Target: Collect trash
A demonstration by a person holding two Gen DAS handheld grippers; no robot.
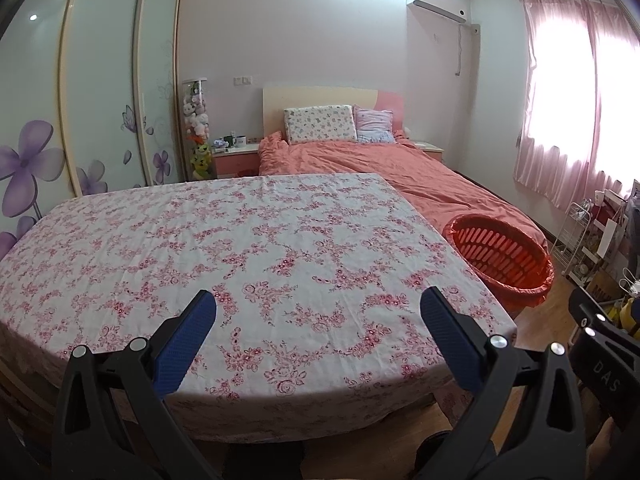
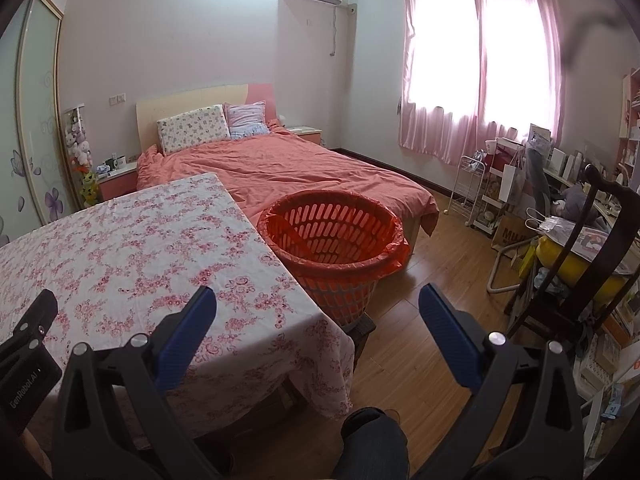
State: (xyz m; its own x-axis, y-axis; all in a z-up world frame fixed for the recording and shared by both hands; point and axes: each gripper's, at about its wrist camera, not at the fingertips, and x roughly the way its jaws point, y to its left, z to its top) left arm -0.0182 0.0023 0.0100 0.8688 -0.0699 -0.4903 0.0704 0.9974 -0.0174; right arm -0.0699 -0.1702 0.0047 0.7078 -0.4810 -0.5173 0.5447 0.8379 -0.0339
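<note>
Both grippers wide open and empty over the near edge of a flowered table.

Blue pads point(image 1: 188, 344) of the left gripper point(image 1: 318, 310) are spread far apart with nothing between them, held above the near edge of the table point(image 1: 240, 240), which is draped in a white cloth with pink flowers. To its right, the right gripper point(image 2: 318, 308) is just as widely spread and empty, hanging over the table's near right corner and the wooden floor point(image 2: 432, 280). An orange slatted basket point(image 2: 332, 236) lined with an orange bag stands just beside the table's right edge, between the table and the far bed point(image 2: 280, 168) with its salmon cover. No trash can be made out on the cloth. A trouser leg point(image 2: 372, 440) shows at the bottom of the right view.
</note>
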